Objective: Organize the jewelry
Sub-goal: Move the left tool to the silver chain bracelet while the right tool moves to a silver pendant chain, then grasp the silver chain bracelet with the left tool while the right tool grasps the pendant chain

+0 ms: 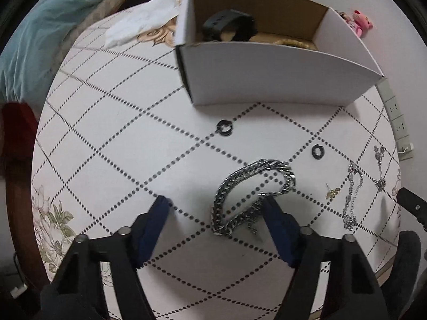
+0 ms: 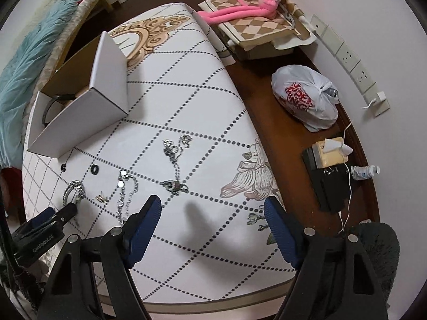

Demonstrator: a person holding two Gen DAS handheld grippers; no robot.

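Note:
A thick silver chain [image 1: 250,194] lies on the white dotted tablecloth [image 1: 120,138]. My left gripper [image 1: 216,202] is open just above it, its right finger [image 1: 277,218] over the chain's near end. Two black rings [image 1: 224,127] [image 1: 318,151] lie beyond. A gold earring [image 1: 332,192] and thin silver necklaces [image 1: 352,194] lie to the right. An open white cardboard box [image 1: 267,72] holds a black bracelet [image 1: 229,25]. My right gripper [image 2: 213,208] is open and empty over bare cloth, right of a pendant necklace [image 2: 174,165]; the left gripper [image 2: 53,217] shows at its left.
A brown wooden table [image 2: 291,160] extends right, with a white plastic bag [image 2: 304,96], a tissue box [image 2: 329,150], a small bottle [image 2: 364,171] and a pink plush toy [image 2: 253,2]. Wall sockets [image 2: 347,56] line the wall. A teal blanket [image 1: 34,42] lies left.

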